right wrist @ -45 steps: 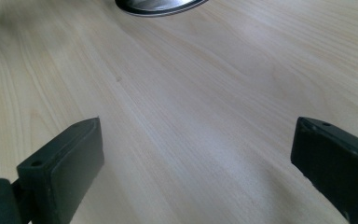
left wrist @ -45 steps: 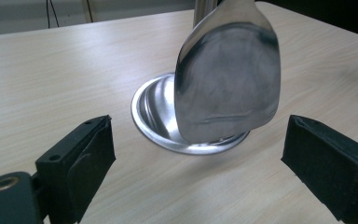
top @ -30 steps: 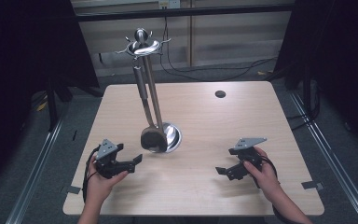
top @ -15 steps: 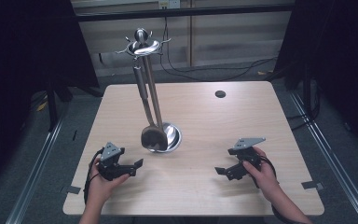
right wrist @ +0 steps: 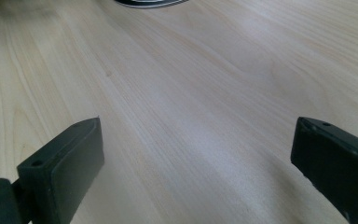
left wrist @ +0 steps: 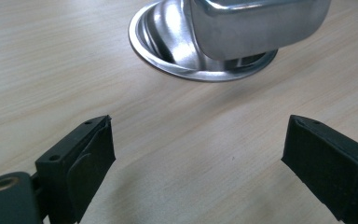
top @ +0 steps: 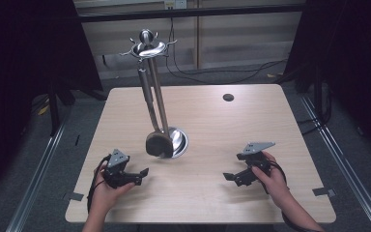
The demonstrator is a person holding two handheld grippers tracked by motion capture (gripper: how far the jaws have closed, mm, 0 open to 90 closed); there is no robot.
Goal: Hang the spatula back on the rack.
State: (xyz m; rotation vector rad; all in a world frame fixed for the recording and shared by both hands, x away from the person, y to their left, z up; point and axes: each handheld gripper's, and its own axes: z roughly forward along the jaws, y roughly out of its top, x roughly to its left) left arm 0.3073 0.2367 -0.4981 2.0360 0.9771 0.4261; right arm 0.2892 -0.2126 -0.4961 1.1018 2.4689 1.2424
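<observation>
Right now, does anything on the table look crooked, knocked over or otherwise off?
Nothing stands out. The metal utensil stand is upright on its round base, with a utensil hanging down to the base. The left gripper and right gripper are open and empty above the bare wooden table. No spills or damage show.

The table (top: pixel 280 125) is pale beige wood with a fine, straight grain of slightly darker streaks. Near its far right corner sits a small dark round spot (top: pixel 228 97). The utensil stand (top: pixel 153 82) is shiny silver steel, its round base (left wrist: pixel 168 56) mirror-bright, and the utensil (top: pixel 157 143) hanging on it has a dark brown-grey head. The left gripper (top: pixel 136 176) and right gripper (top: pixel 233 178) are matte black, each topped by a grey plate. The floor (top: pixel 48 145) is dull grey.
</observation>
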